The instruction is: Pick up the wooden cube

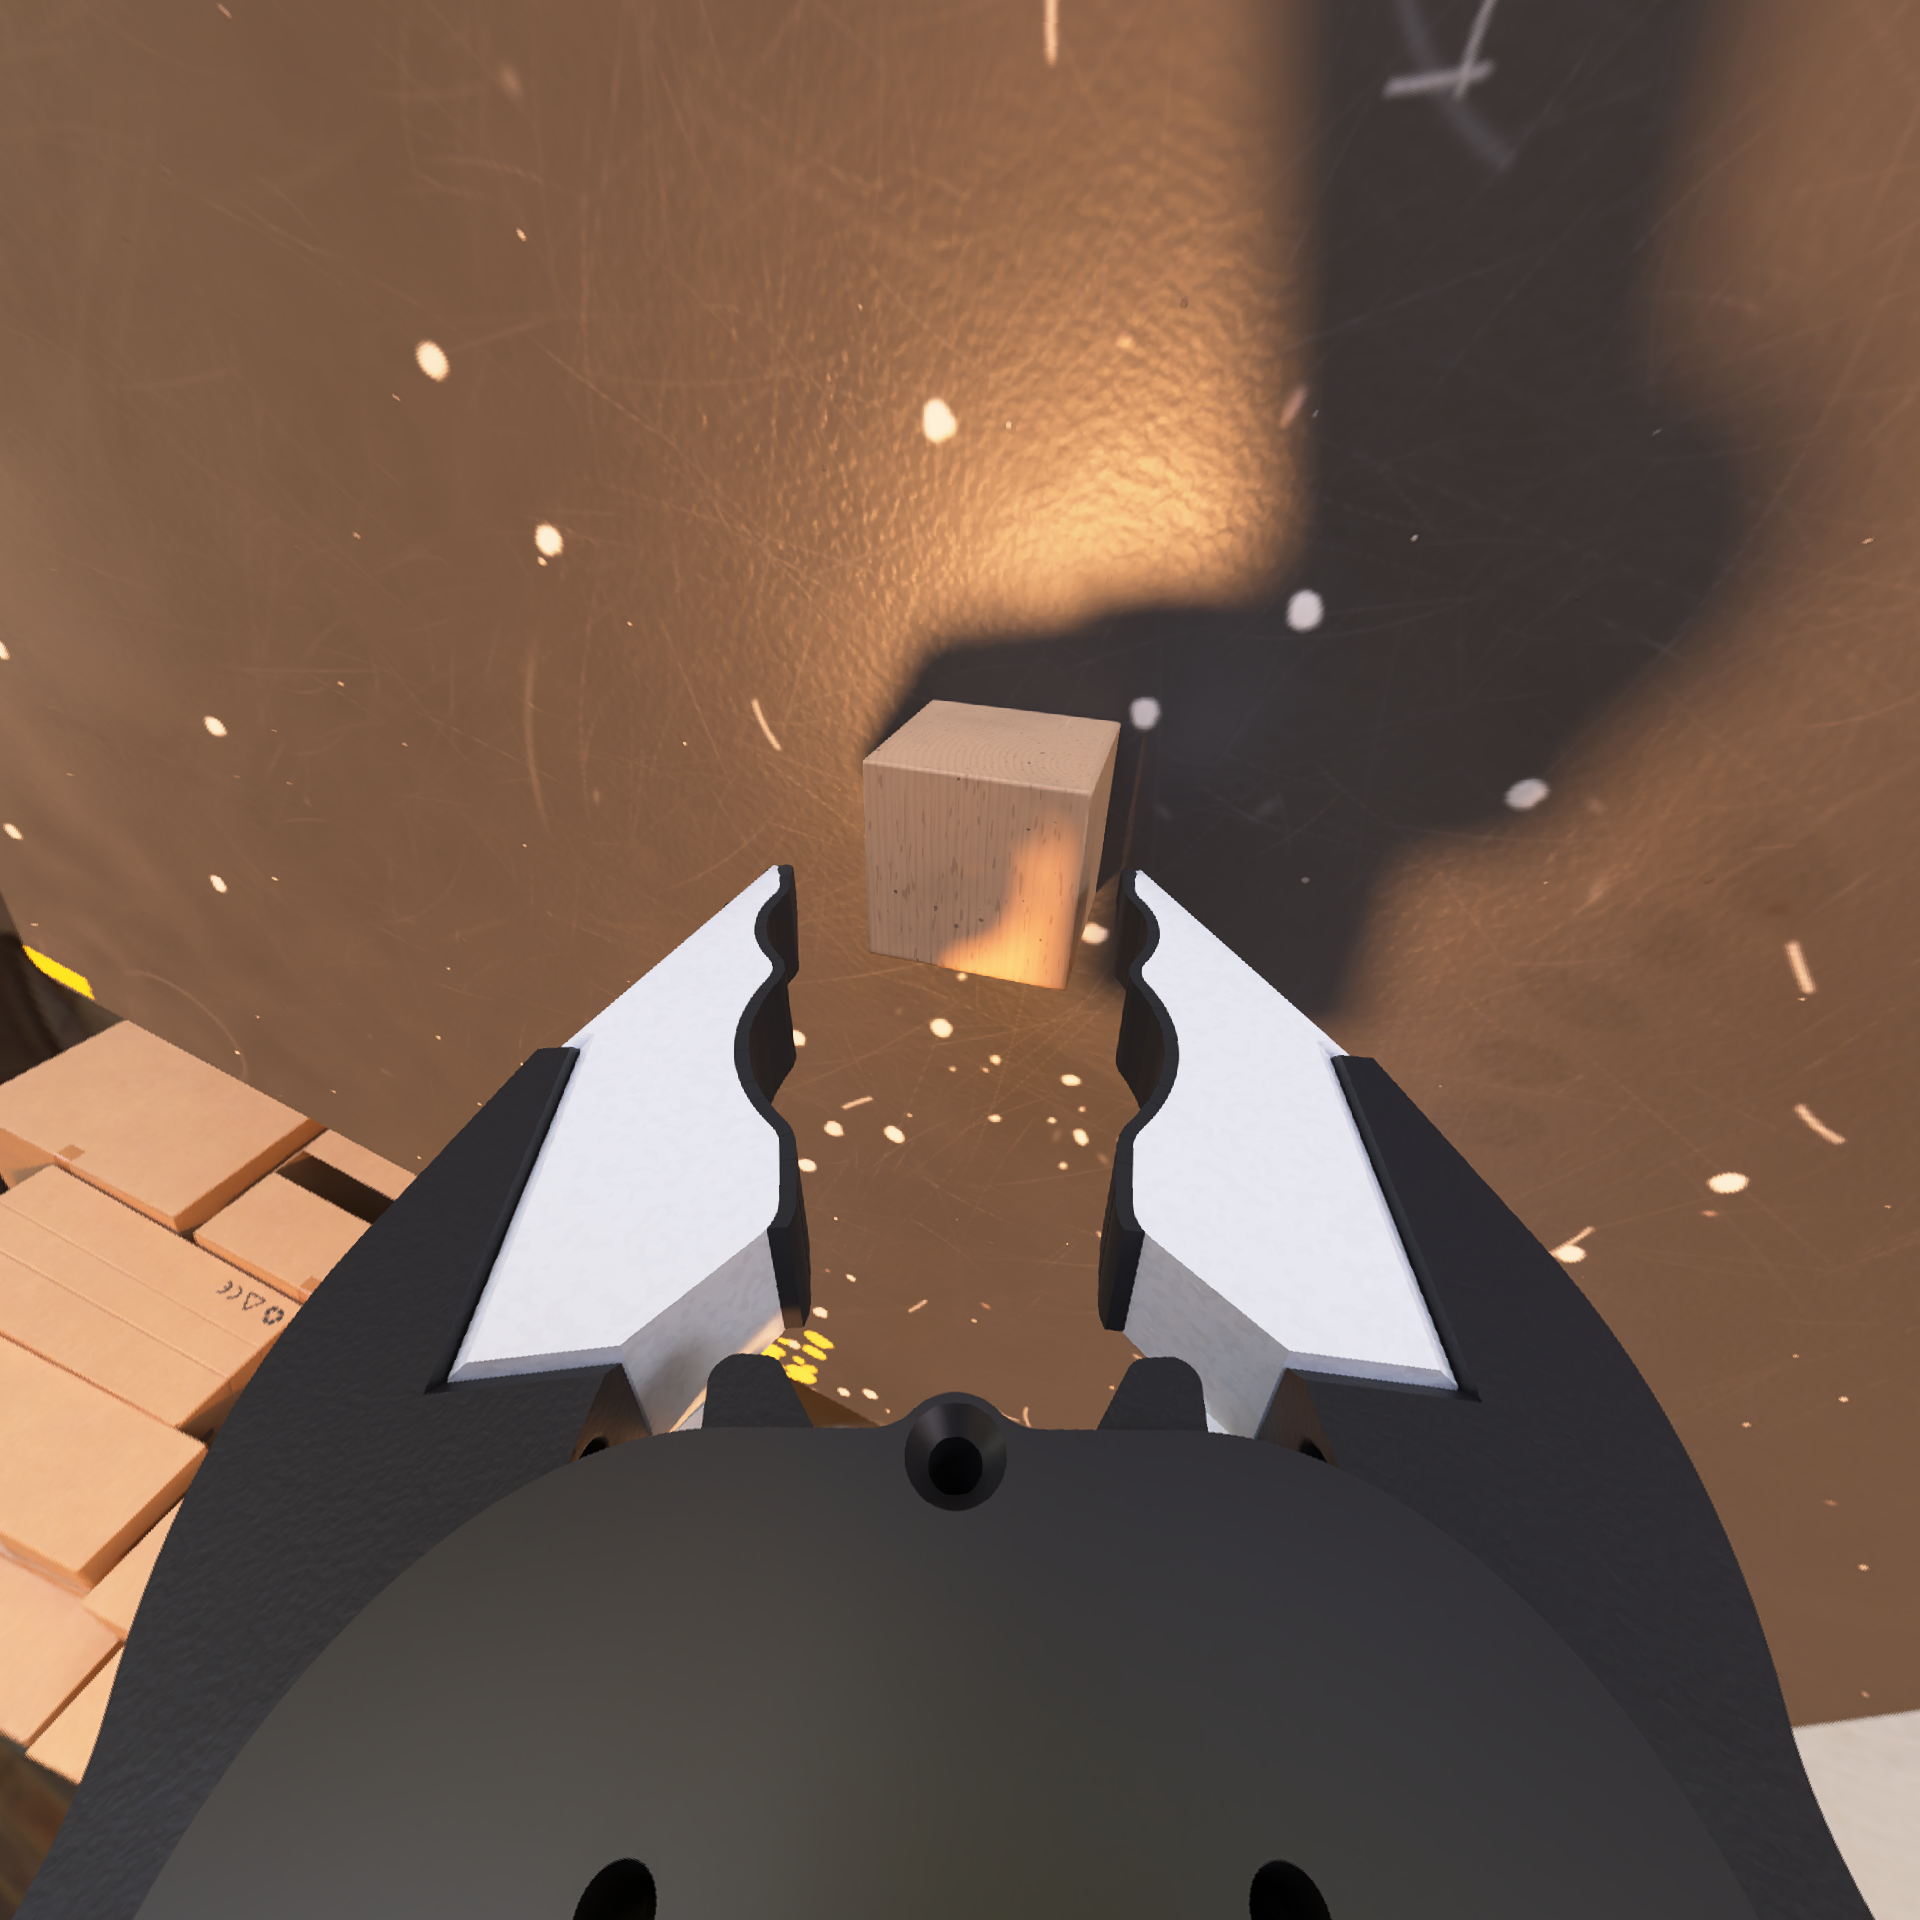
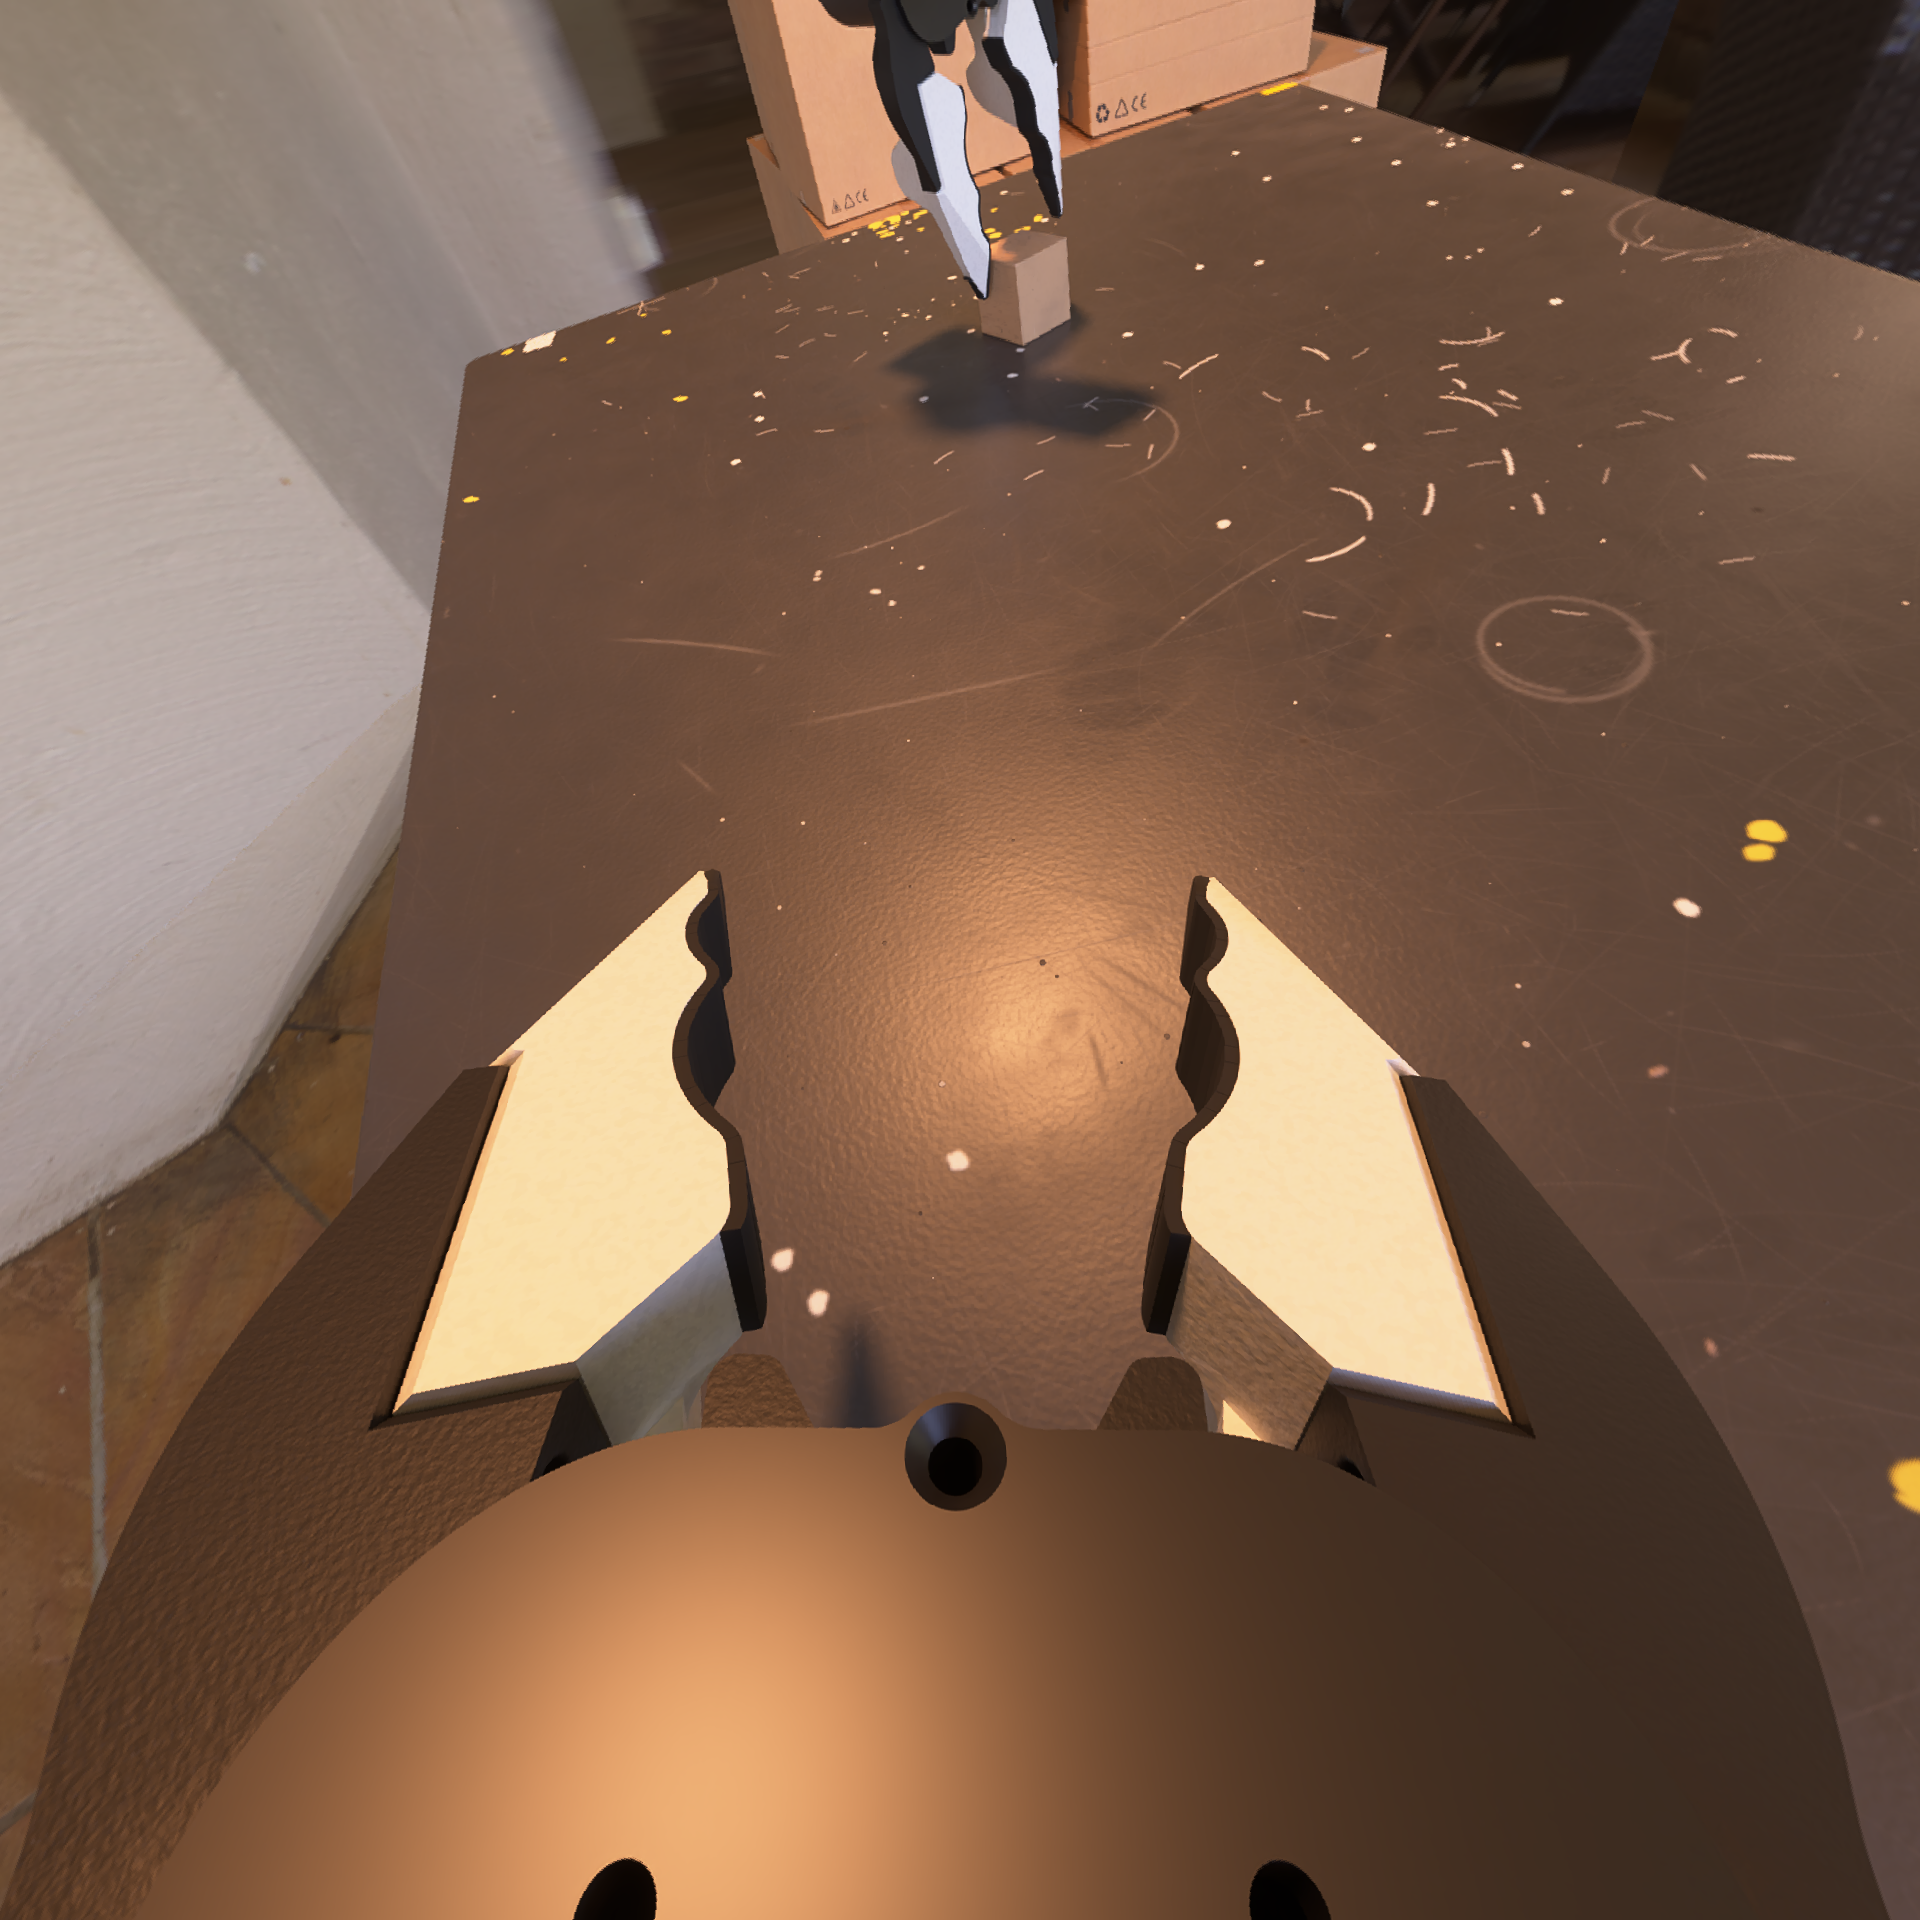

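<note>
A pale wooden cube [image 1: 982,842] stands on a scratched brown table top [image 1: 520,520]. My left gripper [image 1: 956,883] is open and empty, its fingertips just short of the cube, one to each side of its near face. In the right wrist view the cube [image 2: 1034,286] sits at the far end of the table, with the left gripper [image 2: 1013,244] tilted down over it. My right gripper [image 2: 956,883] is open and empty, above the near part of the table, far from the cube.
Stacked cardboard boxes [image 1: 125,1247] lie beyond the table's edge at the left; they also show behind the cube in the right wrist view [image 2: 831,104]. A white wall [image 2: 156,520] and a tiled floor [image 2: 156,1299] border the table's left edge.
</note>
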